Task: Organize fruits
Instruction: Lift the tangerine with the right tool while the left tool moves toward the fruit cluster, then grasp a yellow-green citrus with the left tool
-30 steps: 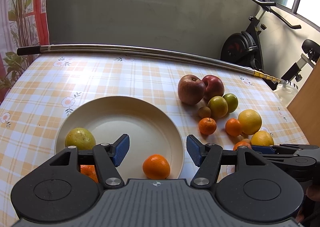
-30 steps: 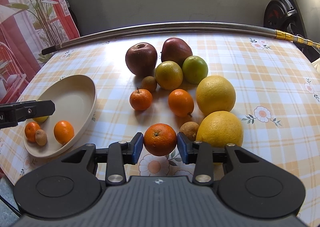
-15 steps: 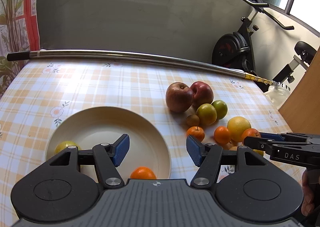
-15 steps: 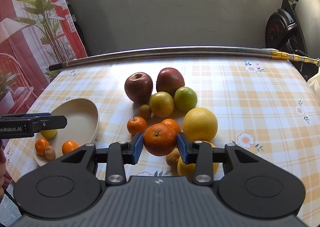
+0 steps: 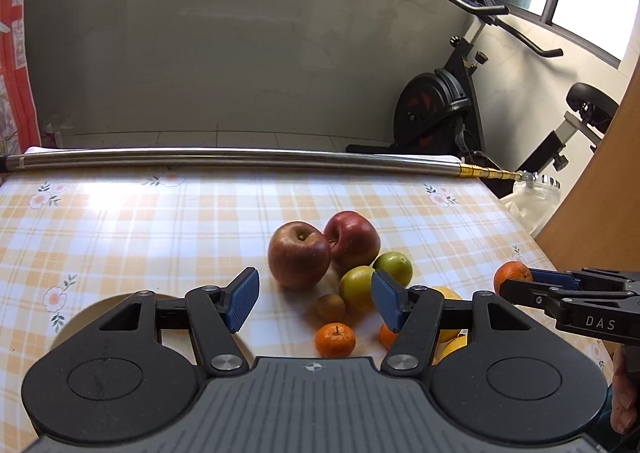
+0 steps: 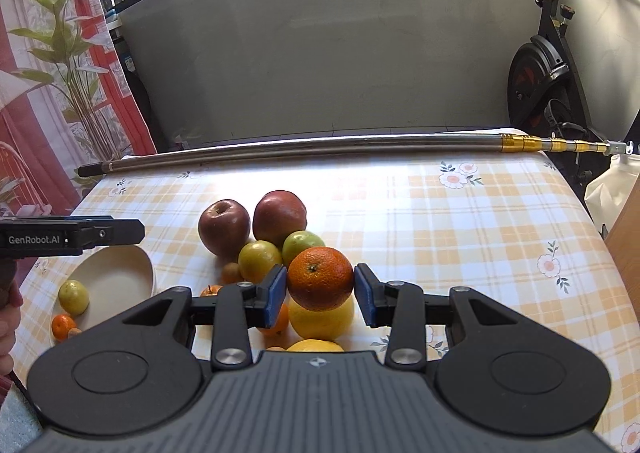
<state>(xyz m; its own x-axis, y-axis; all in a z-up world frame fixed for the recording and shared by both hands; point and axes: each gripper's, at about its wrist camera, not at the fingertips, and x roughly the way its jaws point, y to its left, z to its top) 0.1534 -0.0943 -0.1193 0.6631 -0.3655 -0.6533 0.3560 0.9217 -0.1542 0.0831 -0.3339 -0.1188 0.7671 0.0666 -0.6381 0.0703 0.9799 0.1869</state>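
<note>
My right gripper [image 6: 321,290] is shut on an orange [image 6: 320,278] and holds it in the air above the fruit pile; it also shows at the right of the left wrist view [image 5: 513,278]. My left gripper [image 5: 314,299] is open and empty, raised above the table near the pile. The pile holds two red apples [image 5: 298,255], green-yellow citrus [image 5: 357,288], a small mandarin [image 5: 335,340], a small brown fruit [image 5: 330,307] and big yellow citrus [image 6: 321,319]. The beige plate [image 6: 120,277] at the left holds a yellow-green fruit [image 6: 73,296] and a small orange [image 6: 63,326].
A long metal pole [image 5: 240,158] lies along the table's far edge. An exercise bike [image 5: 444,105] stands beyond the far right corner. A wooden panel [image 5: 592,213] rises at the right. The table carries a checked cloth [image 6: 460,237].
My right gripper has lifted the orange off the table and risen. My left gripper has risen and drawn back from the plate, now facing the fruit pile.
</note>
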